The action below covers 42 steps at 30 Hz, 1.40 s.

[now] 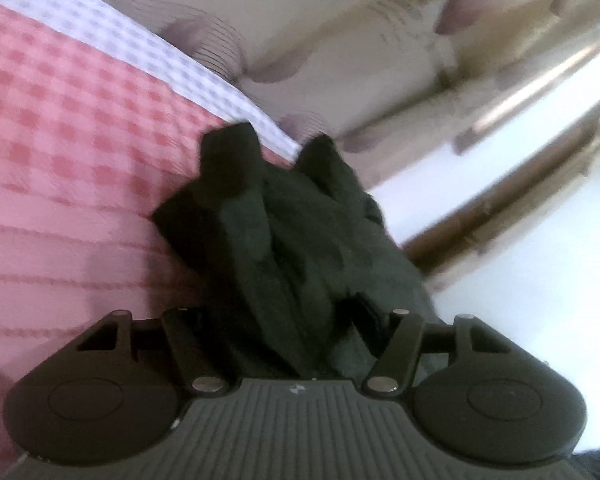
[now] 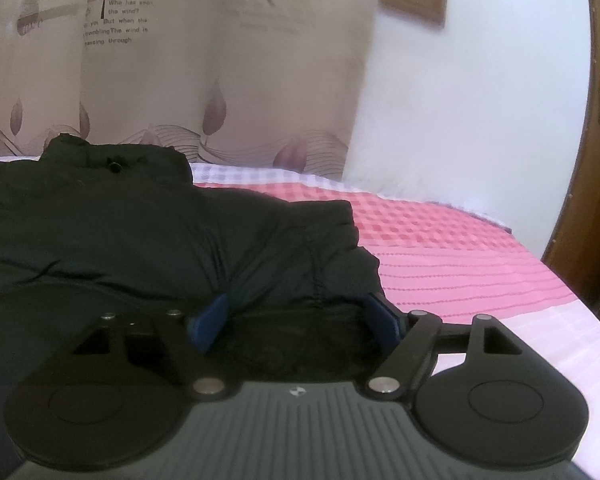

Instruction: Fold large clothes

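We note a dark jacket [image 2: 148, 232] lying on the bed [image 2: 460, 264], on its pink checked cover, collar toward the far edge by the curtain [image 2: 220, 80]. Right gripper [image 2: 296, 316]: jaws apart, blue pads either side of a jacket fold, not clamped. Left gripper [image 1: 278, 152]: fingers apart w/ bunched jacket cloth [image 1: 300, 240] between; view blurred, can't tell if it's gripped. Jacket sits nr the bed's far edge.

Home bedroom: checked bedspread [image 2: 440, 236], curtain [image 2: 220, 60]

Both wrist cams low, close; share jacket [image 2: 140, 220], bed [image 2: 440, 248].
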Motion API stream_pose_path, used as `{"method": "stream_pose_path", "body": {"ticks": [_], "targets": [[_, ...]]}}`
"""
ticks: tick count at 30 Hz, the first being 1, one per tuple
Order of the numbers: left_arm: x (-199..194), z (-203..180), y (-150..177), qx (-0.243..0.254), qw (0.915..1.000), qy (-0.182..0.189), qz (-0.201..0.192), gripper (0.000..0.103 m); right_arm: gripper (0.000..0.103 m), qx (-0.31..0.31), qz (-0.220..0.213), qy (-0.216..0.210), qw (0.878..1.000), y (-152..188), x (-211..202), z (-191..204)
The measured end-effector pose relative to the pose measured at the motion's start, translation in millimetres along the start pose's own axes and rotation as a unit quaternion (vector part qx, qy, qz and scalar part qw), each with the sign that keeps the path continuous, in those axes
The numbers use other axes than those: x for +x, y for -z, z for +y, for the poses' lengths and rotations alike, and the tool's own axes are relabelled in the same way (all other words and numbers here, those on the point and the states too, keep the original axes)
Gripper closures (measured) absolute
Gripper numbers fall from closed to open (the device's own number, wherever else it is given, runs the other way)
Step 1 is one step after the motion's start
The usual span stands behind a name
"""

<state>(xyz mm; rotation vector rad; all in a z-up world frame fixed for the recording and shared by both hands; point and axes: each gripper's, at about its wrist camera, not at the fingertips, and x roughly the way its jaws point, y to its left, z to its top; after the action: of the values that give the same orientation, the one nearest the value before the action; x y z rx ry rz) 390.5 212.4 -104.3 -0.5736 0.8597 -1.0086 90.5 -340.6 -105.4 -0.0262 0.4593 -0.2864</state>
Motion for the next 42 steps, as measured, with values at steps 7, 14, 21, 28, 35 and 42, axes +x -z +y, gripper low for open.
{"method": "stream_pose_path", "body": {"ticks": [7, 14, 21, 28, 35, 42], "targets": [[2.5, 4.1, 8.1, -0.016, 0.9984, 0.043, -0.034, 0.040, 0.024, -0.006, -0.001, 0.007, 1.000, 0.2, 1.0, 2.2], [-2.9, -6.6, 14.9, 0.002, 0.9980, 0.041, -0.047, 0.046, 0.022, -0.008, -0.001, 0.012, 1.000, 0.6, 0.7, 3.1], [-2.8, -3.9, 12.1, 0.018, 0.9980, 0.045, 0.041, 0.031, 0.021, -0.010, -0.002, 0.016, 1.000, 0.8, 1.3, 3.3], [5.4, -4.6, 17.1, 0.027, 0.9992, 0.029, 0.010, 0.050, 0.019, -0.013, -0.003, 0.021, 1.000, 0.6, 0.8, 3.1], [5.1, -25.1, 29.0, 0.051, 0.9984, -0.012, -0.022, 0.068, 0.019, -0.008, -0.010, 0.023, 1.000, 0.7, -3.4, 2.5], [0.1, -28.7, 34.6, 0.034, 0.9982, -0.025, -0.043, 0.067, 0.023, 0.007, -0.133, -0.139, 0.981, -28.9, -86.9, 50.8]]}}
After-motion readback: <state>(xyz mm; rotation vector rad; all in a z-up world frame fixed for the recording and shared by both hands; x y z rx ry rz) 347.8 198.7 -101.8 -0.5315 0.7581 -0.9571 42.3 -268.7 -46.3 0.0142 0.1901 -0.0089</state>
